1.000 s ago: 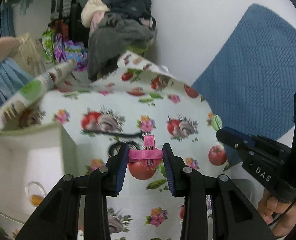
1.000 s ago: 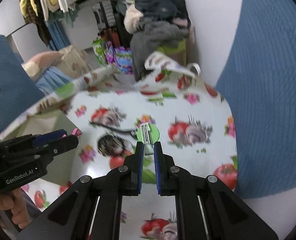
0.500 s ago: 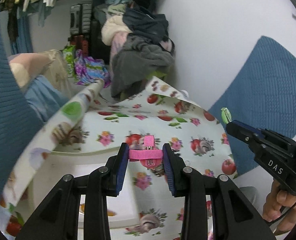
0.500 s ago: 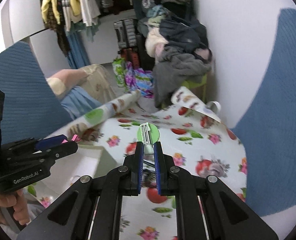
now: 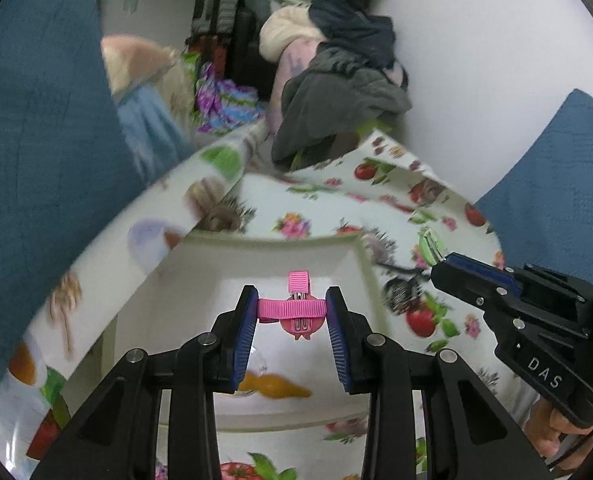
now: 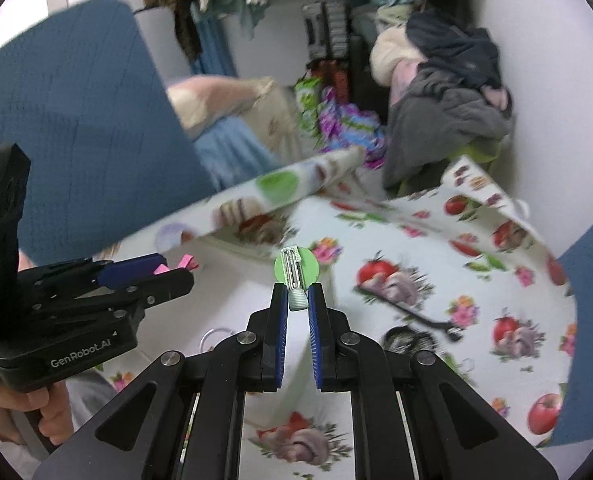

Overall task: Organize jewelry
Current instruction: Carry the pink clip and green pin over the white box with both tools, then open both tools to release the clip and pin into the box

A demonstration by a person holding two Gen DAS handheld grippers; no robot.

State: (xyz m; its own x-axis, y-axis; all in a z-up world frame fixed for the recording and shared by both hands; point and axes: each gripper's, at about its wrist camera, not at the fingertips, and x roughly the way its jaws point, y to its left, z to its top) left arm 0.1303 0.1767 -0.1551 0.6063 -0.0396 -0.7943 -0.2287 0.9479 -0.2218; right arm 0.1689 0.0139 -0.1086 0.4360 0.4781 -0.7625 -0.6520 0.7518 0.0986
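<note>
pink ribbon shows between the pads of the left claw (image 5: pixel 291 309): it is clamped on a pink hair clip (image 5: pixel 294 307), gripped across the ribbon's ends so the metal spring stays free. the clip hangs over the open white box (image 5: pixel 336 248), which sits at the near left corner of the tabletop (image 6: pixel 436 240) on a fruit-print oilcloth. inside the box lie a clear ring (image 5: pixel 256 364) and an orange piece (image 5: pixel 272 390), so this box looks like the collecting place for the small items.

the right claw (image 6: pixel 296 300) is pinched shut on a green hair clip (image 6: pixel 295 270), held by its narrow tail with the round green end pointing forward. it sits over the box's right rim, just beside the left claw. both clips appear to be carried over together for dropping in.

a black hair tie (image 6: pixel 406 338) and a black hair pin (image 6: pixel 416 318) lie on the oilcloth to the right of the box, not yet gathered. letting go low over the box should keep the light clips from bouncing out.
</note>
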